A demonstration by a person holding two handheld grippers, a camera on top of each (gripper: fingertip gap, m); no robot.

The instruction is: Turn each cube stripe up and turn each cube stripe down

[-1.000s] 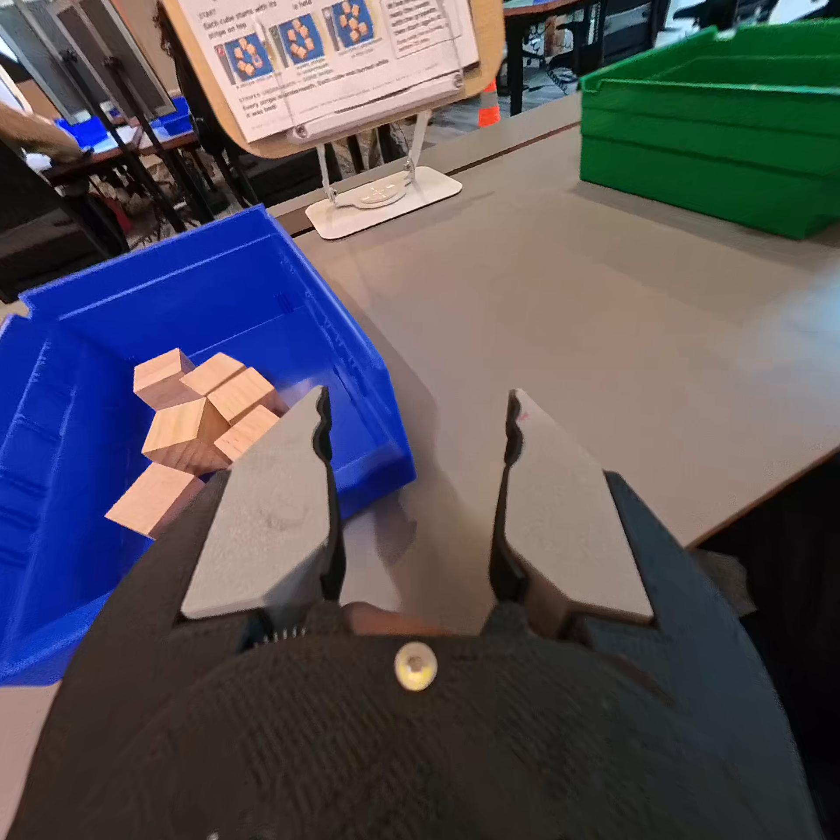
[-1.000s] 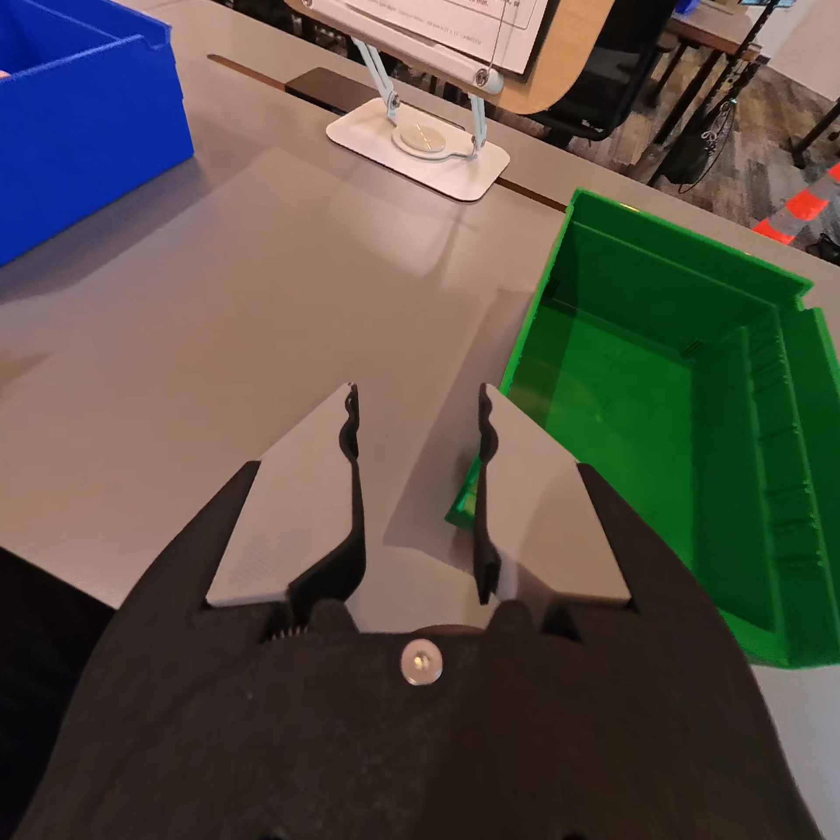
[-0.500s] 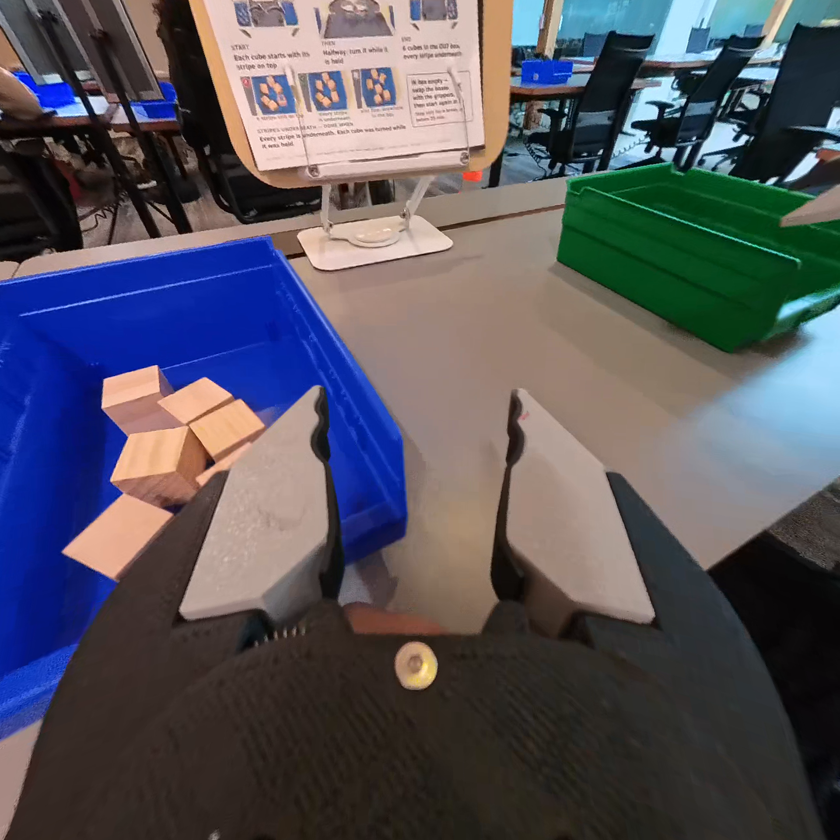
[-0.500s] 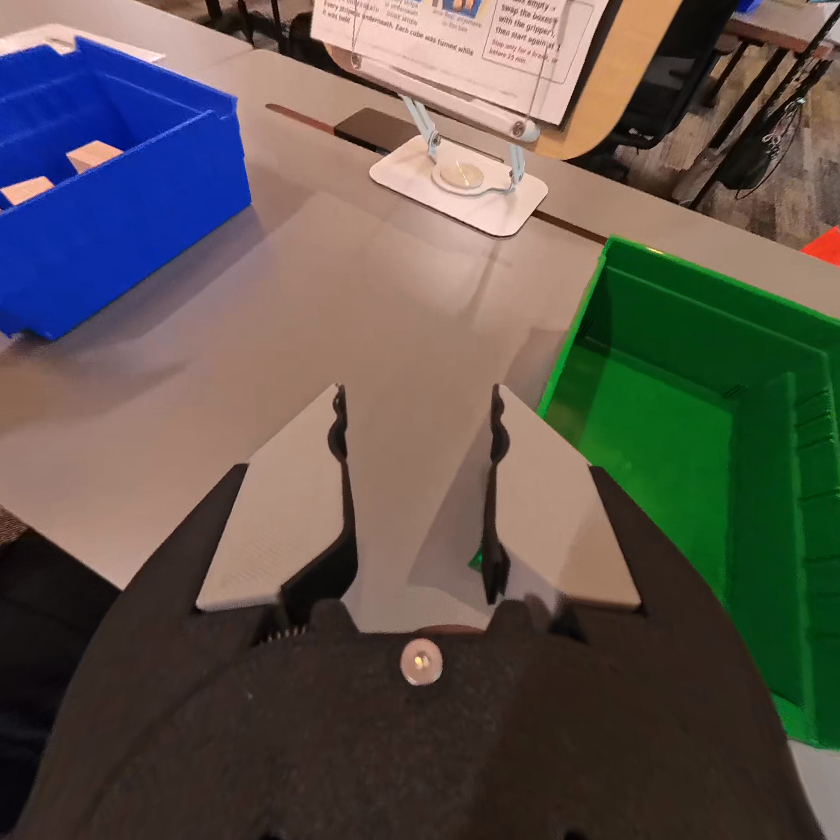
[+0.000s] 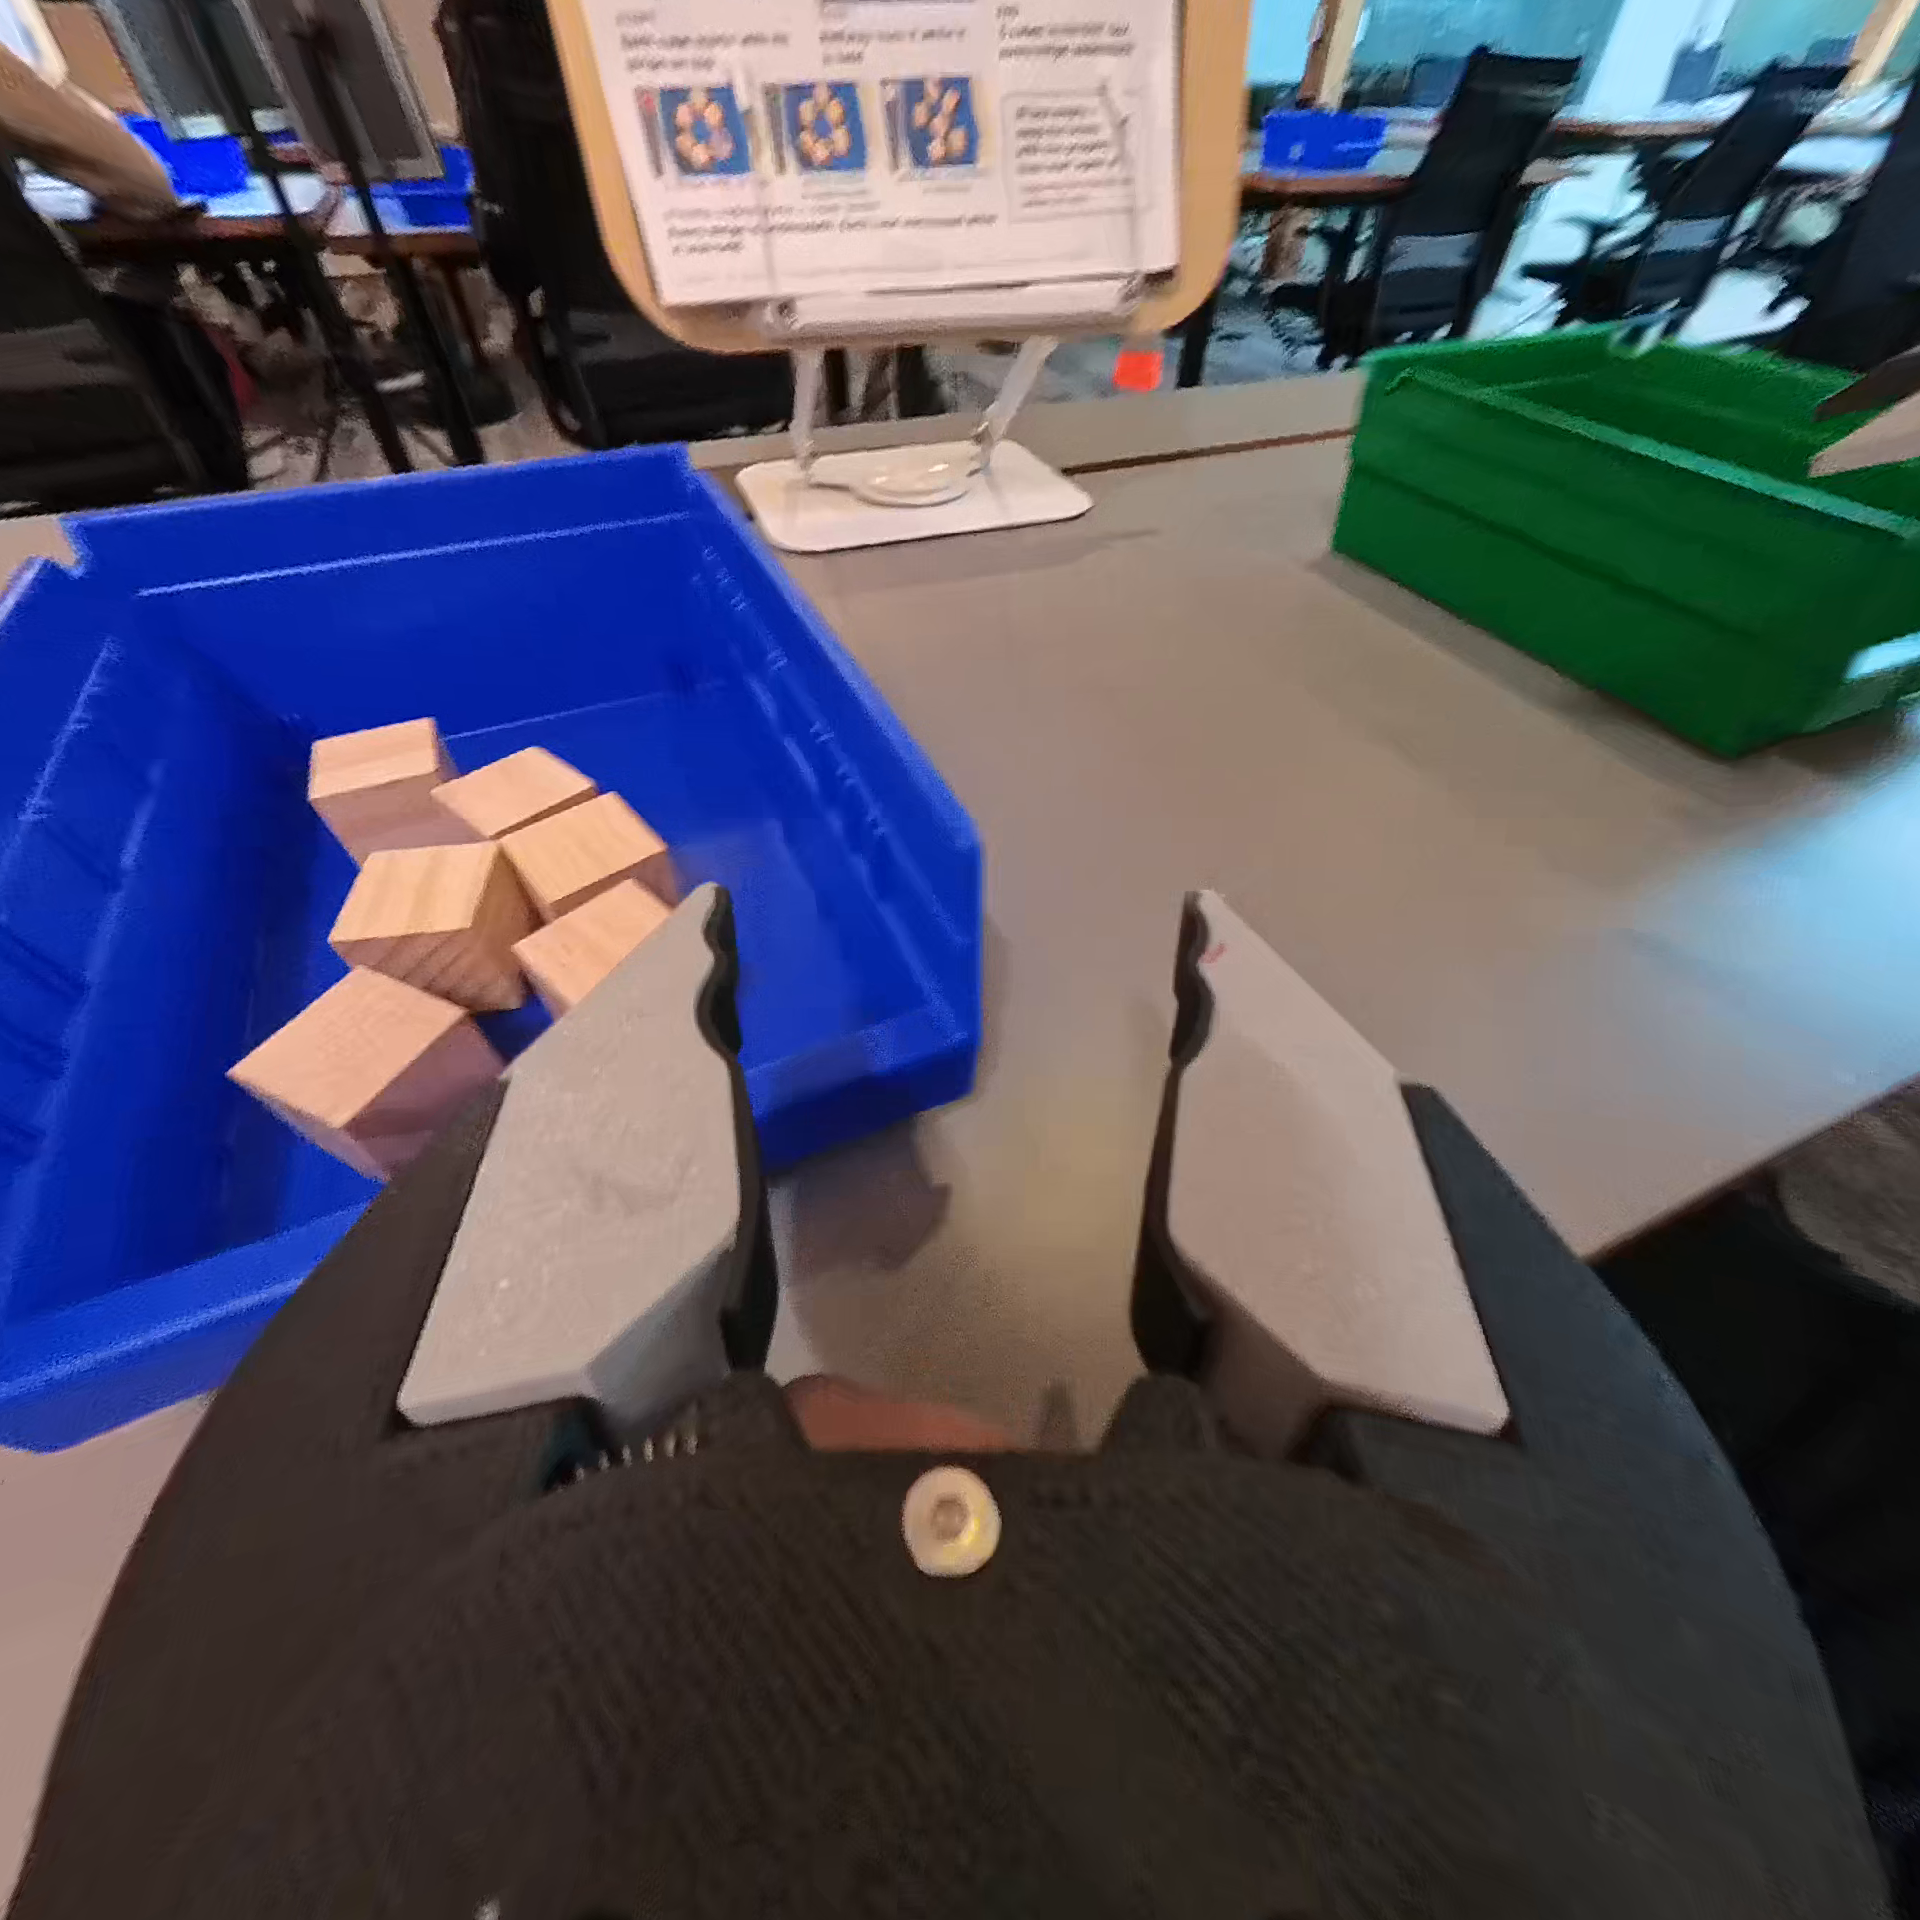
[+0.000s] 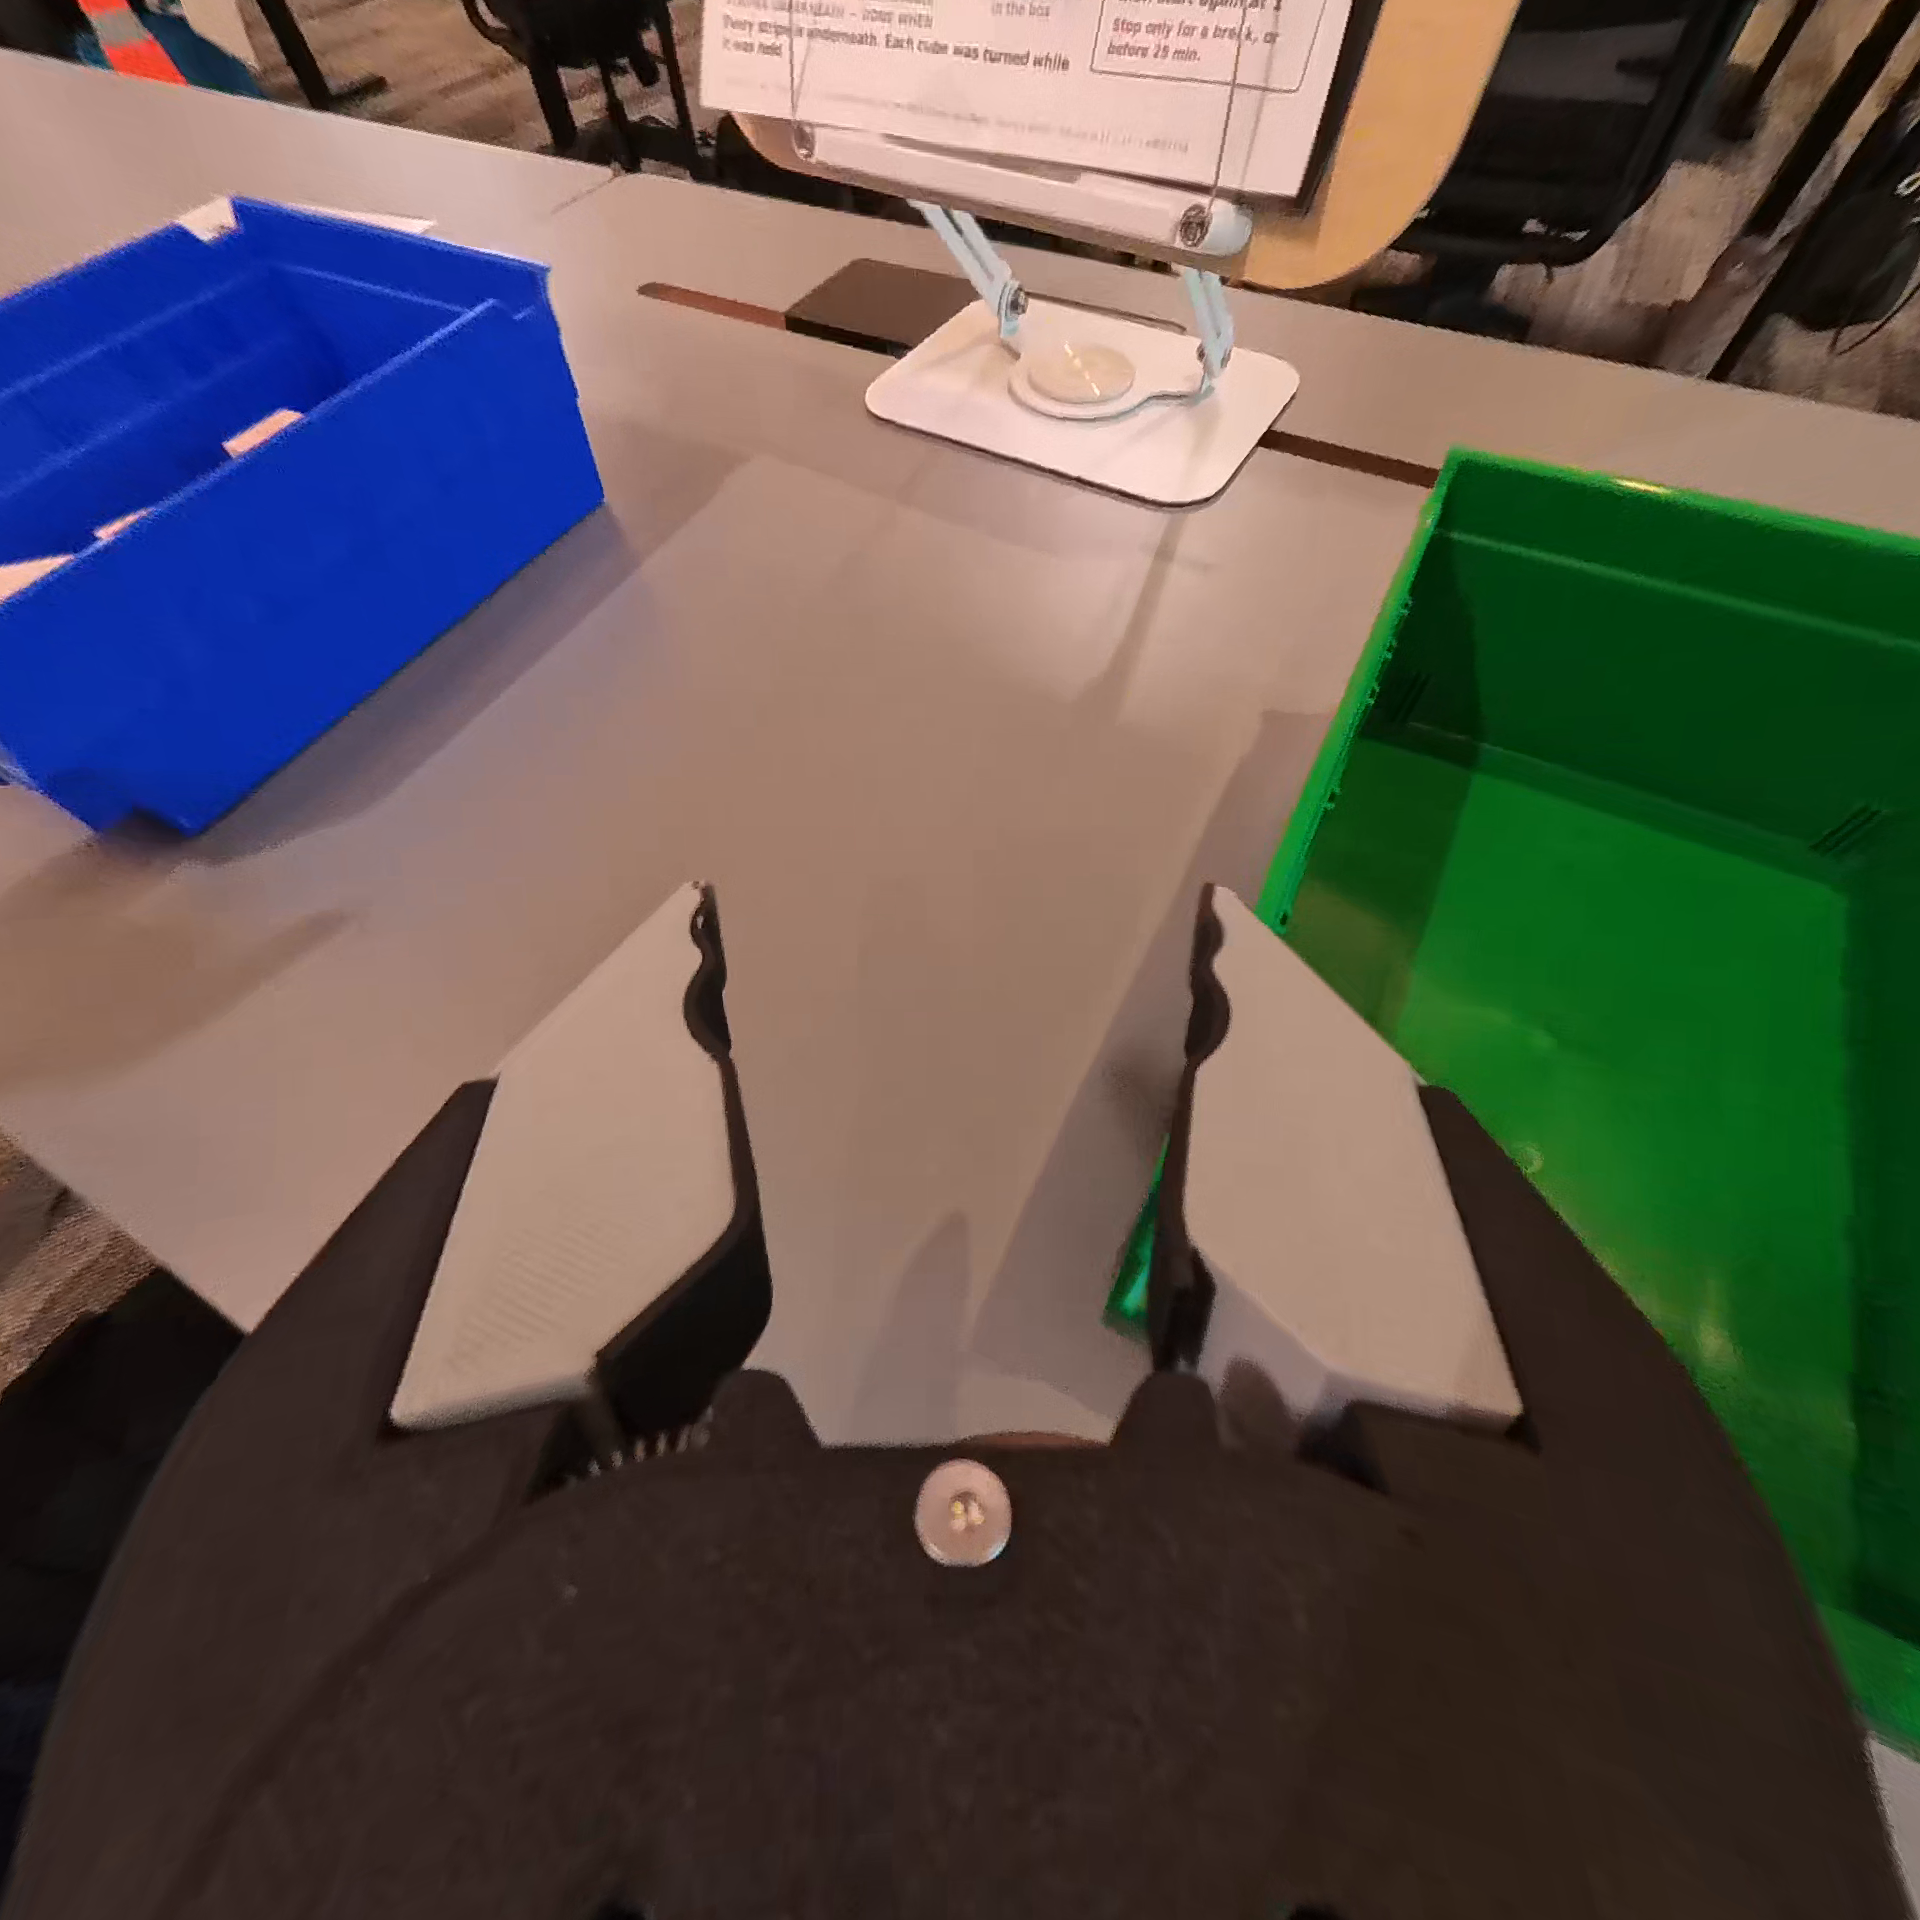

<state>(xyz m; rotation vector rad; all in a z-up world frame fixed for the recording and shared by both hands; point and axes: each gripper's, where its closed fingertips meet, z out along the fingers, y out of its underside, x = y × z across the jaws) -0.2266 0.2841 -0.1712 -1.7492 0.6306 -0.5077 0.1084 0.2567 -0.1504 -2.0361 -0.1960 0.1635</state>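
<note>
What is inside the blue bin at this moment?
The blue bin holds six wooden cubes clustered together. No stripe shows on their visible faces. The left gripper hides the near corner, so more may lie there.

Right tool has spread wider (nothing held); both views lifted.

Between the blue bin and the green bin my counter is free; the stand blocks behind.
</note>
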